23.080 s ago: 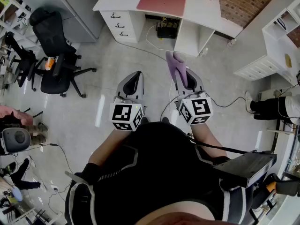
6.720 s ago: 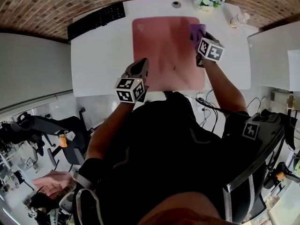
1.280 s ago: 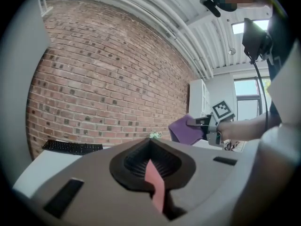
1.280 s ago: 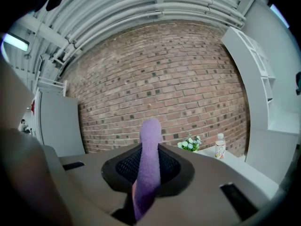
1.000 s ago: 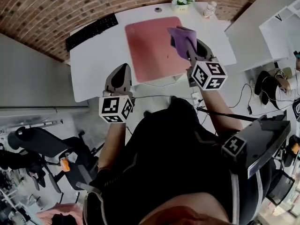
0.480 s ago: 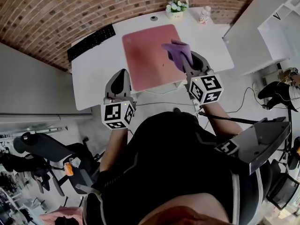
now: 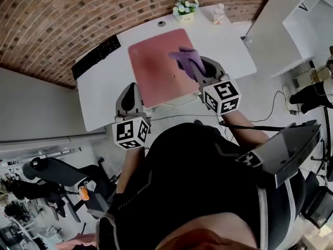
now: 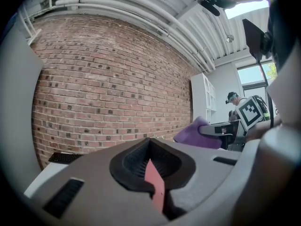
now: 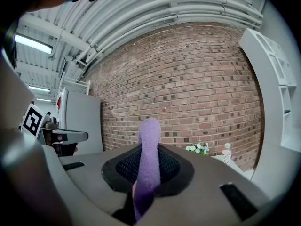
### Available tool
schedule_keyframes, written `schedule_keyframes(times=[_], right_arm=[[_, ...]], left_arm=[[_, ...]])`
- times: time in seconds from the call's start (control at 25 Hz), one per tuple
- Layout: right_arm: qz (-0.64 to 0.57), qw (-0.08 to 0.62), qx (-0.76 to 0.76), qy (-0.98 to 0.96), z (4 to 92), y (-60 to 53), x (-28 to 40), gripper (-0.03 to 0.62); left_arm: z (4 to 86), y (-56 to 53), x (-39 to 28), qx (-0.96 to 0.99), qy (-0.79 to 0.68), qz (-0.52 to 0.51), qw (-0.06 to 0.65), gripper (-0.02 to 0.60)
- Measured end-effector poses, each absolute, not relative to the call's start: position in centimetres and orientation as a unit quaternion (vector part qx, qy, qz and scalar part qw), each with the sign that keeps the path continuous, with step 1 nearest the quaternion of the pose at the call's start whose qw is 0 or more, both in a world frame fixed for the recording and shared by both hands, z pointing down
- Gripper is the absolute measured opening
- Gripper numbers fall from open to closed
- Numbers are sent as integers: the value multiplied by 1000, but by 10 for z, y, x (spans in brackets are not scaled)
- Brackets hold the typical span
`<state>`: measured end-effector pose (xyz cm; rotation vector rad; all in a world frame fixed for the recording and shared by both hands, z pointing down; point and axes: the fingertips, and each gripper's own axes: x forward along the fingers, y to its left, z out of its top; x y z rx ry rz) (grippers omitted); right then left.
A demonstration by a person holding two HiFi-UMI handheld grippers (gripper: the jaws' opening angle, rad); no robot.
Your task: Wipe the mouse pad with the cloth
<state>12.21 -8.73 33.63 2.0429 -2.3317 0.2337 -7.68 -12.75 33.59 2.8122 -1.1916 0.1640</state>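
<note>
Item: purple fleecy cloth (image 9: 149, 154), pinched edge-on in the right claw (image 9: 146, 182), whose jaws are closed tight on its lower end. Position: apparently held clear above the pink rectangular mouse pad (image 7: 153, 69), which lies flat on the white bench (image 7: 223, 40) ahead of and below that claw, toward its left. Change: a second ago the cloth hung closer over the pad's right part. Claw and cloth have since drawn back and the bench sits further off, so the wiping stroke looks finished or paused. Orientation: long axis runs straight out along the claw's line, free end foremost, toward the brick wall (image 9: 197, 88). Left claw (image 8: 151, 173): jaws together save a thin slit, holding nothing, short of the pad's near edge.
</note>
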Motion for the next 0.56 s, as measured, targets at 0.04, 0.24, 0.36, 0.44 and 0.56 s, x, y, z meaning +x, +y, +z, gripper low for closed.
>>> schedule_keyframes(times=[0.04,0.24,0.36,0.44,0.56], right_arm=[[75,16,658,-749,337,-88,126,58],[75,13,668,-740,336,-96,143,58],[79,10,669,-739,336,-101,148,58],[80,8,669,-739,336,-103,152,58],[78,3,668,-740,333,-107,156,58]], left_arm=[[335,-128,-75,918,-390,53,42,0],[327,-134,-66,920,-388,47,30,0],[327,-137,-61,921,-386,49,29,0],[327,-138,-57,921,-385,50,30,0],[326,-139,-50,922,-383,52,29,0]])
